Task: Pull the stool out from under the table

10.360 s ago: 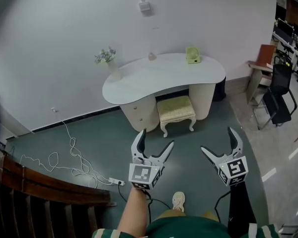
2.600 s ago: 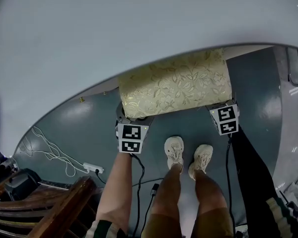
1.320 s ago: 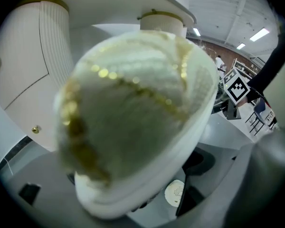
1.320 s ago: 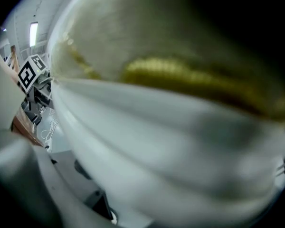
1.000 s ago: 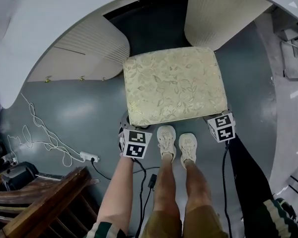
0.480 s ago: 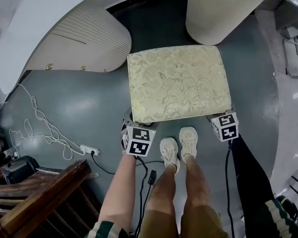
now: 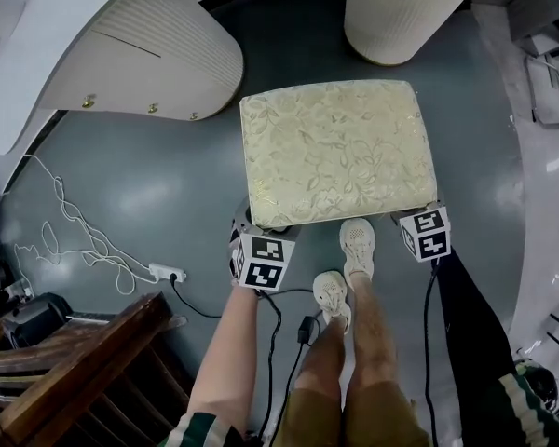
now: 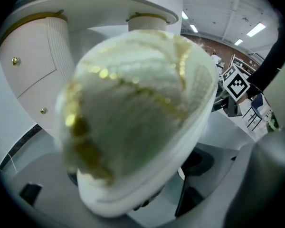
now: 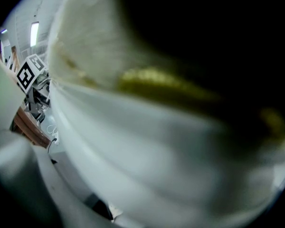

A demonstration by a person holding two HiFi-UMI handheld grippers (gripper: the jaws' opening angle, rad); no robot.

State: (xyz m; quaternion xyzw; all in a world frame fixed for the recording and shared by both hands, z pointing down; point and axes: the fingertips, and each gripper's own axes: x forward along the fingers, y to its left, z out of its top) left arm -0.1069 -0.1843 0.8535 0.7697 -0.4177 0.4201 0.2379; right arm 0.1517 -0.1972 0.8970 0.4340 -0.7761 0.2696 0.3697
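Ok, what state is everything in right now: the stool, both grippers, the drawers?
stool: upright on the floor, clear of the tabletop.
left gripper: closed on the stool's near left corner.
right gripper: closed on the stool's near right corner.
table drawers: shut.
power strip: a cable plugged in.

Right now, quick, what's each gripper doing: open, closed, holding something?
The left gripper is closed on the stool, at its near left corner.
The right gripper is closed on the stool, at its near right corner.
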